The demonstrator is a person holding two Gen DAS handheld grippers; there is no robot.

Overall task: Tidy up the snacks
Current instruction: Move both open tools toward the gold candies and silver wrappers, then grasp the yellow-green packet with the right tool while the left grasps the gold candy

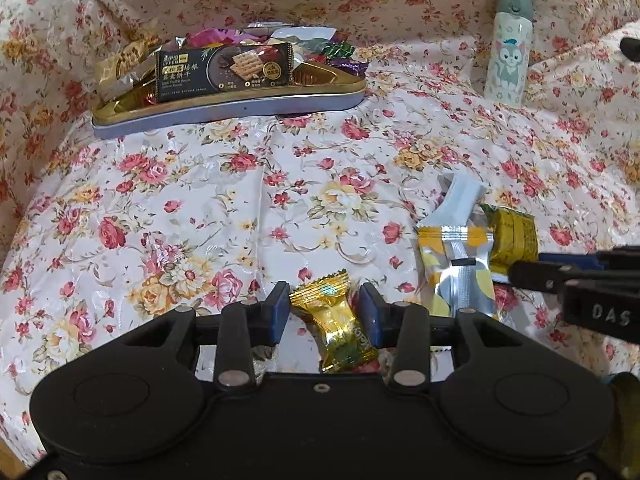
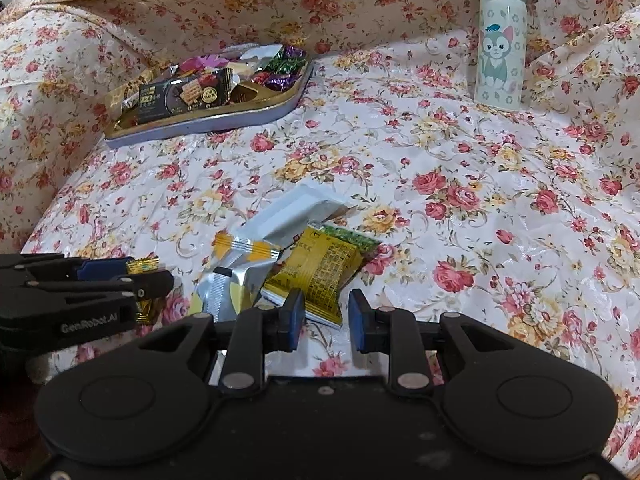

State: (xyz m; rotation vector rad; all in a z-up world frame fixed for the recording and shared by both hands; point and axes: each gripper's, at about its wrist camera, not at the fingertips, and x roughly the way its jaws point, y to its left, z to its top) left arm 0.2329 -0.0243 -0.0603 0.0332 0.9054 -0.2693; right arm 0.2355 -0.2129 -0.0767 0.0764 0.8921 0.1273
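Observation:
A gold-wrapped candy (image 1: 332, 320) lies tilted between the blue pads of my left gripper (image 1: 325, 312), low over the flowered cloth. The pads stand close at its sides without clamping it. In the right wrist view the same gripper (image 2: 150, 272) shows at the left with the gold candy (image 2: 146, 312) under it. My right gripper (image 2: 326, 320) is open, its pads either side of a corner of a yellow-green packet (image 2: 324, 268). Beside that packet lie a yellow-silver packet (image 2: 232, 276) and a white one (image 2: 296, 212). At the back left, a gold-rimmed tray (image 1: 240, 106) holds several snacks, among them a black cracker pack (image 1: 224, 72).
A pale bottle (image 2: 500, 48) with a cartoon cat stands upright at the back right. The flowered cloth (image 2: 480, 200) covers the whole surface and rises in folds behind and at the left. My right gripper (image 1: 520, 268) reaches in from the right edge of the left wrist view.

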